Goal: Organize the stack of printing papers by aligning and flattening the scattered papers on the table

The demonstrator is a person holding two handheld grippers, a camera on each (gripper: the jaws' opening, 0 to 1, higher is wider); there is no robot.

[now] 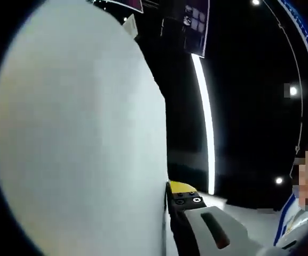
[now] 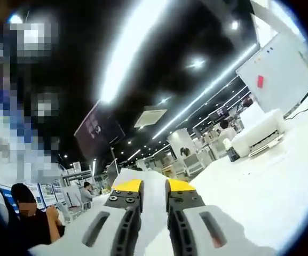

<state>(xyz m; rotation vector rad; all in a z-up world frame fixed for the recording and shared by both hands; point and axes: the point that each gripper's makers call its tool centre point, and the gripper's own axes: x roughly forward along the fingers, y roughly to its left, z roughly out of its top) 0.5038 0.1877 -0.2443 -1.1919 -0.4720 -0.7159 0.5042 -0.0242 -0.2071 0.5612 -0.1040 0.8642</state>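
Left gripper (image 1: 168, 198), low centre of its view, pinches the printing papers (image 1: 79, 138), which we see spreading white across the frame's left. Right gripper (image 2: 154, 186), bottom centre, clamps the papers' edge (image 2: 152, 200) between yellow-tipped jaws; farther right we see a whiteboard (image 2: 279, 74).

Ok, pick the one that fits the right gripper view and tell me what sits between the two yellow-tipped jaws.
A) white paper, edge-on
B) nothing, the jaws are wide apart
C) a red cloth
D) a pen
A: in the right gripper view the right gripper has its yellow-tipped jaws pressed on either side of a white strip, the printing papers seen edge-on, running up between them.
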